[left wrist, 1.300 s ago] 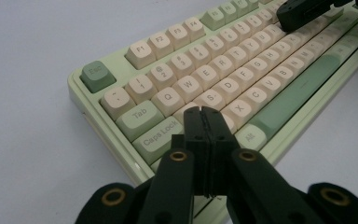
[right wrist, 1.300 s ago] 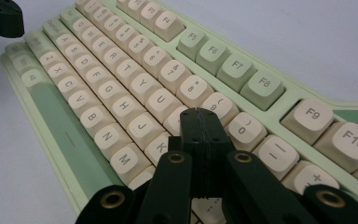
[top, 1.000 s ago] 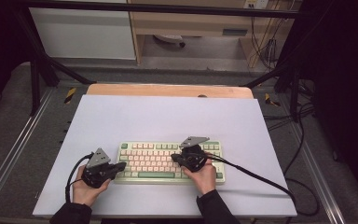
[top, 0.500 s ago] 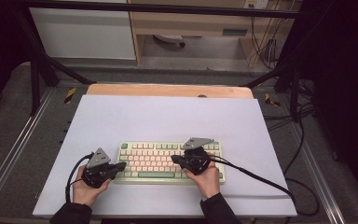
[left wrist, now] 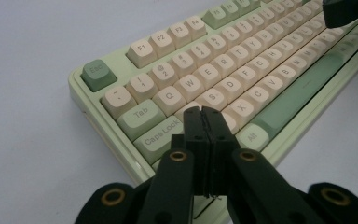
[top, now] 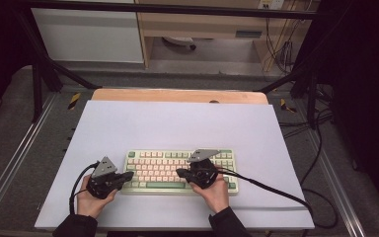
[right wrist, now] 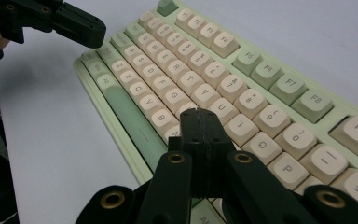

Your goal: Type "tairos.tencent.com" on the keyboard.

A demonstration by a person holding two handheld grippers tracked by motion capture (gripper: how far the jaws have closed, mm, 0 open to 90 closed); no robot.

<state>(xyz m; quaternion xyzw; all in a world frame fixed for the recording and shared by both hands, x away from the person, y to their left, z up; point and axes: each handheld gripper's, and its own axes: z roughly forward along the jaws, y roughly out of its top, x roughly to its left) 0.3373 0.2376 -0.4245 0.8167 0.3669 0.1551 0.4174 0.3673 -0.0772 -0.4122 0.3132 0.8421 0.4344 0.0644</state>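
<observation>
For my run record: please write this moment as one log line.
left tool: shut, over keyboard left end | right tool: shut, over its right half | held: nothing

The keyboard (top: 180,172) lies on the mat (top: 177,123), near its front edge and about midway across. The mat covers the table (top: 177,95), whose far edge shows behind it. The left gripper (top: 128,175) sits at the keyboard's left end, its tip over the keys there (left wrist: 205,114). The right gripper (top: 180,173) sits over the keyboard's right half, tip pointing left over the middle keys (right wrist: 198,114).
</observation>
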